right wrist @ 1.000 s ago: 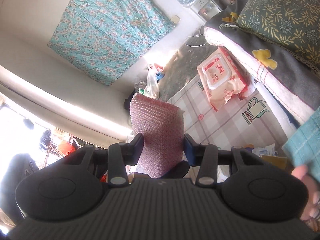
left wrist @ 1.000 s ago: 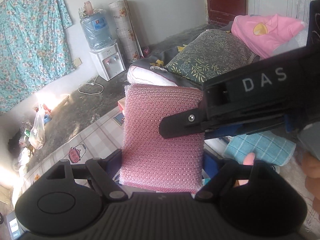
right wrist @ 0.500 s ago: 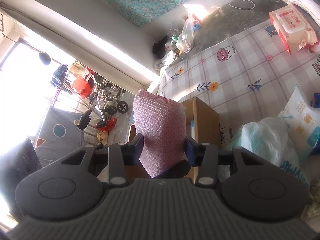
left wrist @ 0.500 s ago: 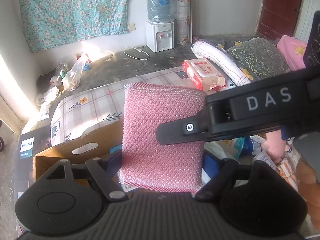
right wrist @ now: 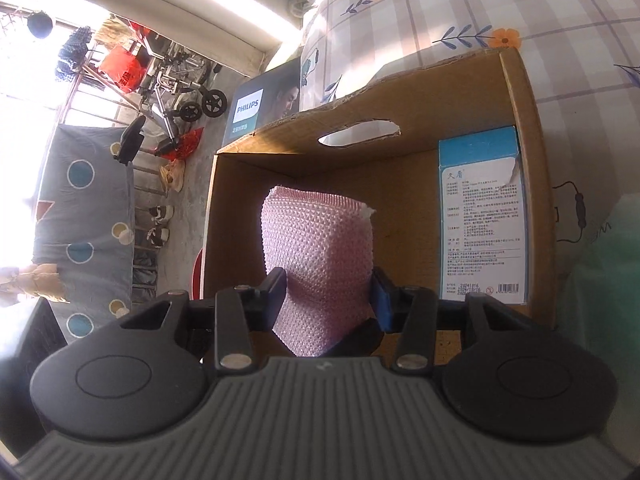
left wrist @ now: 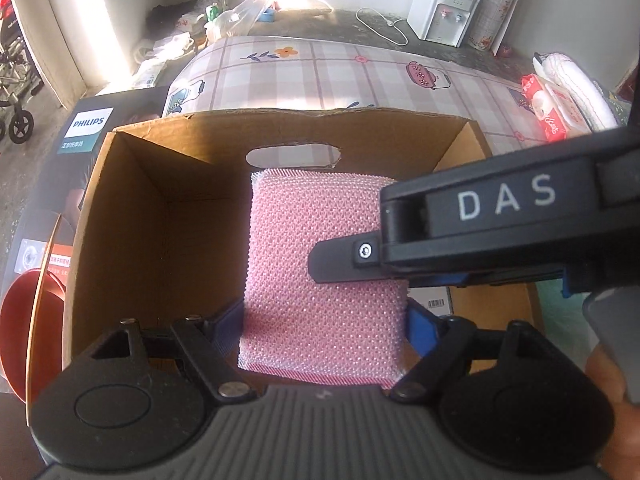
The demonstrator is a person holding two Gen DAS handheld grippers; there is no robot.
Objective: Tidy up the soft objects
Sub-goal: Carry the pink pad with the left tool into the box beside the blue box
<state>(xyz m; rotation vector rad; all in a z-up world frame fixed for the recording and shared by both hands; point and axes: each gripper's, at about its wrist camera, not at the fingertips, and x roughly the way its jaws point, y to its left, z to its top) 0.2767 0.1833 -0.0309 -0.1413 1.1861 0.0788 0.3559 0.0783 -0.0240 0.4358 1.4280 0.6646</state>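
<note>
A pink knitted pad (left wrist: 320, 264) is clamped across its width by the left gripper (left wrist: 325, 316) above an open cardboard box (left wrist: 160, 200). The right gripper (left wrist: 348, 256) is seen reaching in from the right, pressed on the pad's right side. A checked sheet (left wrist: 320, 76) is spread beyond the box.

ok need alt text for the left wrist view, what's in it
A pink knitted pad is clamped between the left gripper's blue fingers, held over an open cardboard box. The right gripper, marked DAS, reaches in from the right and grips the same pad. Behind the box lies a checked bedsheet with flower and teapot prints.
</note>
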